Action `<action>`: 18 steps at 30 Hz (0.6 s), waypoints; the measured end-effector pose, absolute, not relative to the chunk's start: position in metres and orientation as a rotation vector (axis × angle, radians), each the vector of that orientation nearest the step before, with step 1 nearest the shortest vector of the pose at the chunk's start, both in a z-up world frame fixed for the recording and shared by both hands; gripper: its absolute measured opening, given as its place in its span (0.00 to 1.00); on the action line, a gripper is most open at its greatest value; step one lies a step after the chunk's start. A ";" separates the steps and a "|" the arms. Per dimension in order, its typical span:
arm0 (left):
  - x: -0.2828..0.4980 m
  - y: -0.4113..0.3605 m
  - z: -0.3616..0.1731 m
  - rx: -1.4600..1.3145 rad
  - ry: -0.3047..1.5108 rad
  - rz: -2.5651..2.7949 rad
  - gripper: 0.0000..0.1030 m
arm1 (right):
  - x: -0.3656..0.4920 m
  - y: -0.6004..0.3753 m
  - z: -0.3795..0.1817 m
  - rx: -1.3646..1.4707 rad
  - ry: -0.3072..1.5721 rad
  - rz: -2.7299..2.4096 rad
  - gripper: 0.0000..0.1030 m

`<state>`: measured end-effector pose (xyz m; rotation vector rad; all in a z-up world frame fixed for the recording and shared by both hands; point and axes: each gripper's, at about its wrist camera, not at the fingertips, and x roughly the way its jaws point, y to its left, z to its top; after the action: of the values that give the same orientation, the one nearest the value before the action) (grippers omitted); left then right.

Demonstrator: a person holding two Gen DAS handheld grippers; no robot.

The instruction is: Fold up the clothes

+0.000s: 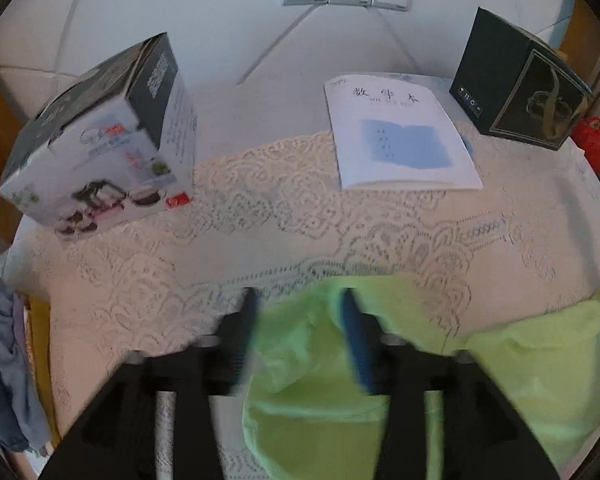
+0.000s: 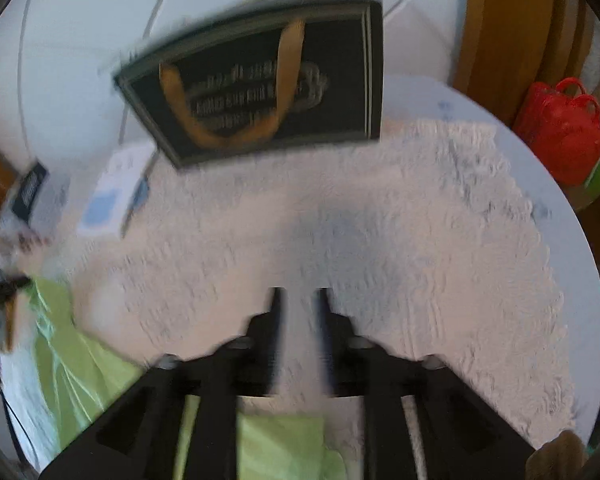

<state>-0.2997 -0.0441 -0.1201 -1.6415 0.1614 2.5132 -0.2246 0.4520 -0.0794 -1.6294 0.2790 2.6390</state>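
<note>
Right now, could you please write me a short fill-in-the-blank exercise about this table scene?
1. The garment on the lace tablecloth is light ____.
2. The bag beside the table is ____.
3. The left gripper has its jaws ____.
4. The booklet lies between two ____.

Missing words: green; red; open; boxes

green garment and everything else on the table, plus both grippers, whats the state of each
green garment: lying loose and rumpled on the lace cloth, not gripped
left gripper: jaws open, held over the garment
right gripper: jaws apart, nothing between them
booklet: closed, lying flat
white box: closed, tilted
black box: closed, upright
red bag: standing beyond the table's edge
</note>
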 end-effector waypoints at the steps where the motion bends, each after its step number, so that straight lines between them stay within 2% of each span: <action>1: -0.294 -0.048 -0.121 -1.644 0.160 2.515 0.60 | -0.218 0.451 -0.087 -1.677 0.271 2.612 0.65; 2: -0.287 -0.052 -0.121 -1.648 0.160 2.515 0.60 | -0.211 0.449 -0.095 -1.723 0.264 2.584 0.76; 10: -0.219 -0.068 -0.127 -1.723 0.120 2.446 0.60 | -0.173 0.445 -0.134 -1.919 0.358 2.485 0.73; 12: -0.203 -0.069 -0.133 -1.743 0.100 2.426 0.60 | -0.177 0.438 -0.143 -1.965 0.326 2.456 0.61; 13: -0.196 -0.071 -0.135 -1.752 0.075 2.420 0.60 | -0.180 0.434 -0.148 -1.988 0.300 2.446 0.42; 14: -0.190 -0.073 -0.135 -1.758 0.050 2.420 0.60 | -0.183 0.427 -0.152 -2.017 0.226 2.417 0.17; 15: -0.185 -0.075 -0.136 -1.762 0.026 2.421 0.60 | -0.185 0.420 -0.157 -2.041 0.152 2.389 0.17; 18: -0.171 -0.084 -0.134 -1.769 -0.032 2.444 0.60 | -0.196 0.404 -0.138 -1.911 -0.099 2.454 0.06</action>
<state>-0.1711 -0.0837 -0.1336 -1.7694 -0.0324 2.4436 -0.1963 0.4039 -0.1384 -1.9110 -0.0985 2.4539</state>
